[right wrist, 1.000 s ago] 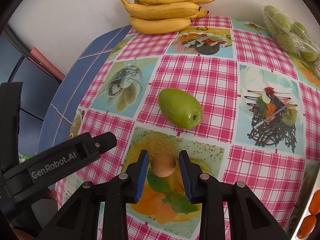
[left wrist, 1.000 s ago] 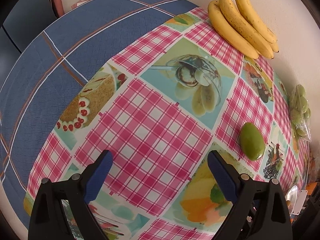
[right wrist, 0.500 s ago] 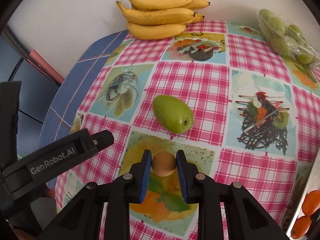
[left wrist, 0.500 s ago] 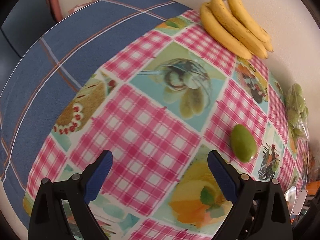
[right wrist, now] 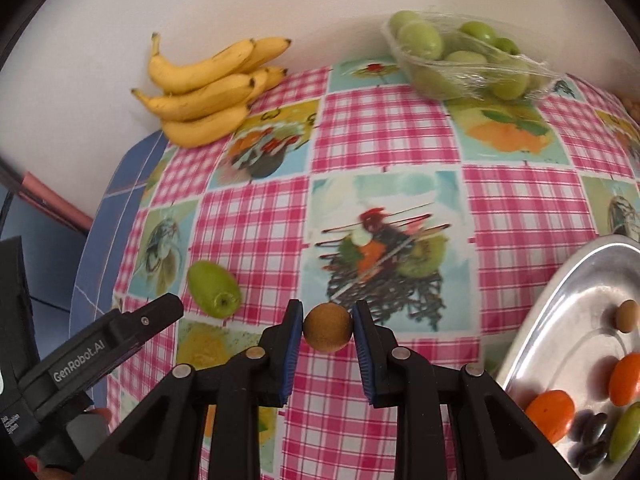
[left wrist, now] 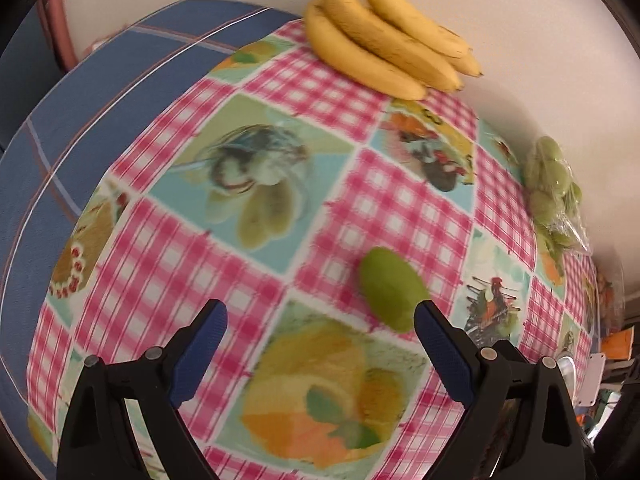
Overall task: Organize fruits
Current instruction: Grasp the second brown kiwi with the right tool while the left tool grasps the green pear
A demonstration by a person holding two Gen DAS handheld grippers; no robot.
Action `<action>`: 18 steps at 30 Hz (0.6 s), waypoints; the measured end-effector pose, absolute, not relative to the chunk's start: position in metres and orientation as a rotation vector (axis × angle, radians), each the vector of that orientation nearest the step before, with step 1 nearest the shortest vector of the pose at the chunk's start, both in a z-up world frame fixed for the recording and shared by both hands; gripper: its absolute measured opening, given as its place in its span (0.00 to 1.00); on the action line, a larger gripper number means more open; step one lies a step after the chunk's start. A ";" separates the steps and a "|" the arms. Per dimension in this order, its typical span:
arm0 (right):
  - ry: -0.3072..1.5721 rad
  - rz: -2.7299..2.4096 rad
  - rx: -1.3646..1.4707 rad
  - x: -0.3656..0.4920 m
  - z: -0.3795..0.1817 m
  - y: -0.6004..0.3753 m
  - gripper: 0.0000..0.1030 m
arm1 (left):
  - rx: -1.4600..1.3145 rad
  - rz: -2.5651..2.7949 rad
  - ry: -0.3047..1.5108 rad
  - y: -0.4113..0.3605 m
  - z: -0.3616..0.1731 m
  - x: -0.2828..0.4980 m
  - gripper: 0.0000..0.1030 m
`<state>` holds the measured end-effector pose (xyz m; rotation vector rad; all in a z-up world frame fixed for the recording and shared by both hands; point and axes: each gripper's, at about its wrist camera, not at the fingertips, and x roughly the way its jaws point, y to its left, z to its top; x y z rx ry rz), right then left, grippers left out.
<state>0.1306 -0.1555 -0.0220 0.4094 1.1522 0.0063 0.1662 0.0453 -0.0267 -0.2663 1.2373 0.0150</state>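
**Brown fruit held above the bench**

A small round brown fruit is clamped between the pads of the right claw, above the checked bench and left of the metal tray. The left claw is spread wide and holds nothing. A green fruit lies on the bench just beside its right finger. Bananas are seen by the wall.
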 end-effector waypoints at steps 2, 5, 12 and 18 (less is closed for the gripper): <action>1.149 0.002 0.417 0.132 -0.021 -0.162 0.27 | -0.234 0.021 1.223 0.039 -0.026 0.169 0.87; 1.147 0.003 0.436 0.133 -0.023 -0.168 0.27 | -0.226 0.009 1.211 0.030 -0.027 0.176 0.81; 1.153 0.000 0.452 0.136 -0.029 -0.175 0.27 | -0.234 -0.019 1.221 0.018 -0.036 0.184 0.73; 1.157 0.004 0.459 0.135 -0.030 -0.177 0.27 | -0.258 -0.067 1.244 0.008 -0.047 0.187 0.62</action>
